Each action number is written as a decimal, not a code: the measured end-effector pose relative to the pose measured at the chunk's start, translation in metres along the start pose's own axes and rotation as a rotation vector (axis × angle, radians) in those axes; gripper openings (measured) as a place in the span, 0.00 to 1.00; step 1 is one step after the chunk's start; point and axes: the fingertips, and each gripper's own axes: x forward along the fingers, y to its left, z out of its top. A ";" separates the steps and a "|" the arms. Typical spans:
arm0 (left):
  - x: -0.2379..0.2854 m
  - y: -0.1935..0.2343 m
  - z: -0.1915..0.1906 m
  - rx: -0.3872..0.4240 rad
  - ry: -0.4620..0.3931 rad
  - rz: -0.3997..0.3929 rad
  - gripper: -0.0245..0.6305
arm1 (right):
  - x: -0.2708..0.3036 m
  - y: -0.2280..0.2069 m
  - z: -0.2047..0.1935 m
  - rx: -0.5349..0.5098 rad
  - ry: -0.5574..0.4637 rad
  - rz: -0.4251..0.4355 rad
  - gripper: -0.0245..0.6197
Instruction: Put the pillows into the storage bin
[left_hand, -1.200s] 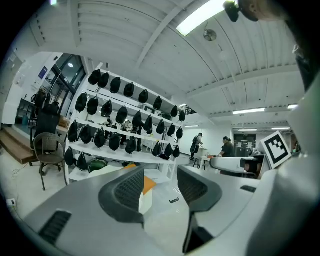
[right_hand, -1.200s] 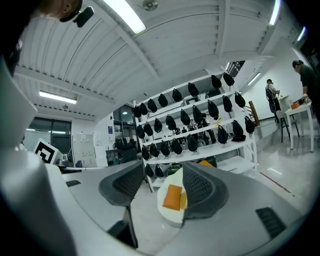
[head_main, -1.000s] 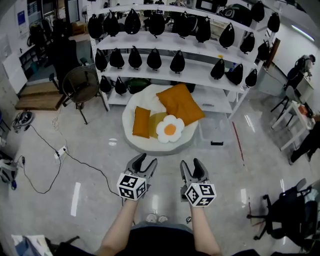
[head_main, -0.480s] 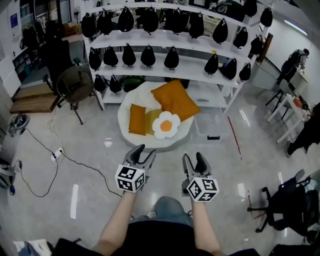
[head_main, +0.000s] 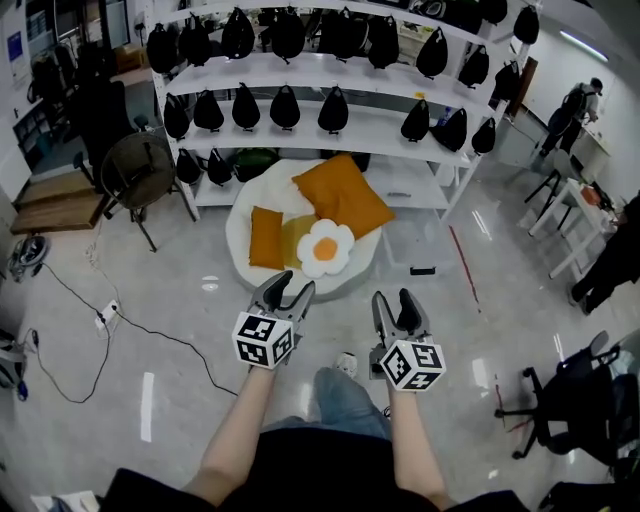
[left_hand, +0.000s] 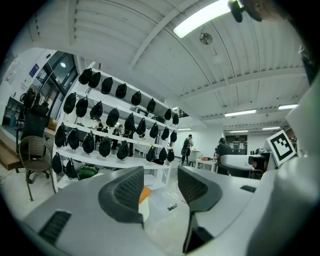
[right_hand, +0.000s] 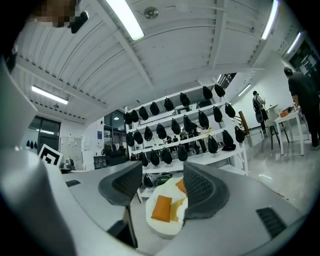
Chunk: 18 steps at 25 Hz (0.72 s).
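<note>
Grey left tongs (head_main: 293, 286) and right tongs (head_main: 394, 298), both half-open, empty

Nothing legible shows anywhere: the blue wall poster (head_main: 14, 46) is too small to read.

Four pillows lie on one round white cushion (head_main: 240, 222) at the centre of the frame: one large orange pillow (head_main: 340, 195), one small orange pillow (head_main: 265, 237), one yellow-green pillow (head_main: 296, 236) and one flower-shaped pillow (head_main: 326, 250). Above them stands one white shelf unit (head_main: 370, 135) carrying some twenty black bags (head_main: 285, 107); they overlap too much for an exact count. Two grippers show in the lower middle, the left gripper (head_main: 292, 285) and the right gripper (head_main: 393, 298), each with one marker cube. There are two chairs: one wicker chair (head_main: 135, 170) at upper left and one black office chair (head_main: 570, 400) at lower right. Two people appear near the right edge, one person (head_main: 578, 100) at upper right and a second person (head_main: 615, 255) below.
</note>
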 end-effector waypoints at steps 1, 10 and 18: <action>0.006 0.003 0.001 0.002 -0.001 0.001 0.35 | 0.005 -0.005 0.001 0.003 -0.005 -0.005 0.41; 0.083 0.042 -0.018 0.007 0.026 0.035 0.35 | 0.078 -0.064 -0.010 0.039 -0.004 -0.020 0.41; 0.223 0.111 -0.058 -0.012 0.077 0.122 0.35 | 0.216 -0.162 -0.038 0.050 0.060 -0.012 0.41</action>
